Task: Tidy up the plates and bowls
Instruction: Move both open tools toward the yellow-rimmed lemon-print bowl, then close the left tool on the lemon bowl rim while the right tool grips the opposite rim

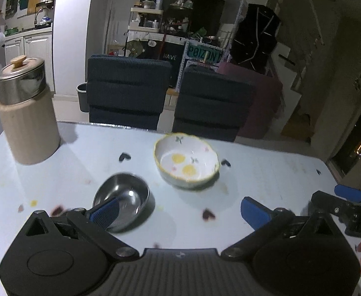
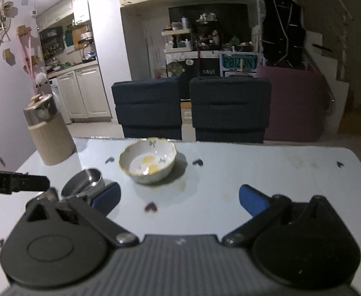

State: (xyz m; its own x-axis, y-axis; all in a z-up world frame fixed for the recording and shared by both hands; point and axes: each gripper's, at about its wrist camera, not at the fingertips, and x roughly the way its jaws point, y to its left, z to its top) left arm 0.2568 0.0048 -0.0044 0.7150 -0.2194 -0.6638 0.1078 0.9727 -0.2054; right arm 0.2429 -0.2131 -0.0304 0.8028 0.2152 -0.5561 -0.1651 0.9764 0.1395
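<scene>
— Which way do the bowls face, and is there a long axis?

— Both sit upright with their mouths up. The steel bowl (image 1: 122, 198) and the flowered bowl (image 1: 186, 160) are round, so I see no long axis on either. The steel one looks slightly tipped in my right camera, but blur keeps me from being sure.

— Where are they relative to your tongs?

— My left tongs (image 1: 179, 213) are spread wide and hold nothing. The steel bowl lies just ahead of their left finger (image 1: 105, 213), which overlaps its near rim in the picture; whether it touches I cannot tell. The flowered bowl stands farther out on the worktop (image 1: 267, 172), ahead of the gap between the fingers. My right tongs (image 2: 179, 201) are equally released and empty, hovering beside the left ones; from there the steel bowl is ahead to the left, the flowered one ahead, left of centre. The two bowls are near each other but apart.

— Count?

— Two bowls, one steel, one flowered. One lidded canister (image 1: 26, 111) at the far left corner. Two dark chairs (image 1: 128, 91) behind the worktop. Two tongs.
</scene>
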